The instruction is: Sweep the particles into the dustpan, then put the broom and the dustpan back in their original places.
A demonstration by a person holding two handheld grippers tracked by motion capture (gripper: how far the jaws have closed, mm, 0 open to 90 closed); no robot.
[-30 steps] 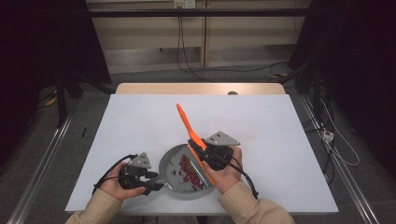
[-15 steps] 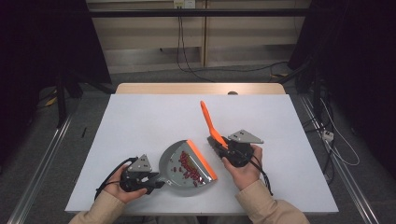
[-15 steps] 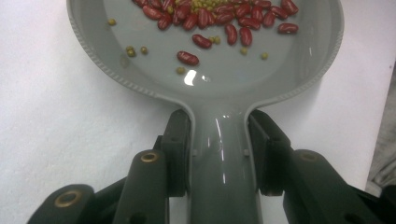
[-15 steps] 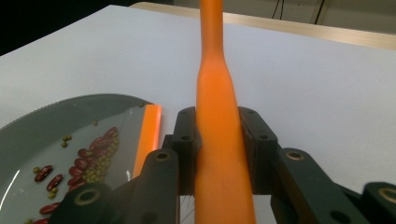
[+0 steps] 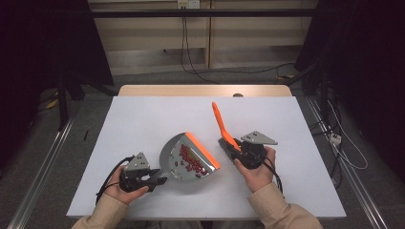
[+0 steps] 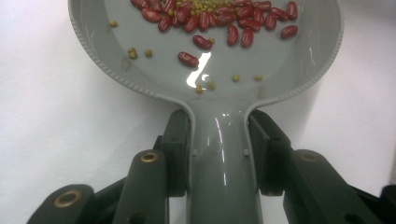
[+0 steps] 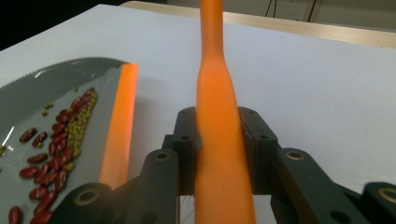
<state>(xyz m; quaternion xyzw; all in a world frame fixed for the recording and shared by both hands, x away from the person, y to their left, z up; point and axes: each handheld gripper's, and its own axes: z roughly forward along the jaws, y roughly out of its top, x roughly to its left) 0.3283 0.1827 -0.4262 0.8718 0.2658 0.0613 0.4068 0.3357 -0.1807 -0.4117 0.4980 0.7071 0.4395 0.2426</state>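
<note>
A grey dustpan (image 5: 174, 155) with an orange lip (image 5: 203, 149) rests on the white table (image 5: 143, 119), holding red beans (image 5: 188, 160) and small green beans. My left gripper (image 5: 160, 180) is shut on the dustpan's handle (image 6: 219, 158) at the front left, and the beans (image 6: 205, 21) lie just ahead of its jaws. To the right of the pan, my right gripper (image 5: 230, 144) is shut on an orange brush handle (image 5: 220, 123) that rises up and away. The handle (image 7: 218, 140) sits between its jaws, with the pan's lip (image 7: 119, 126) at the left. The brush's bristles are hidden.
The table's wooden far edge (image 5: 200, 90) shows beyond the white top. Cables (image 5: 334, 138) and metal rails run along the floor at both sides. White surface lies open behind and to the right of the dustpan.
My right gripper has carried the orange brush to the right, off the dustpan and clear of its lip. The left gripper and the pan have barely shifted.
</note>
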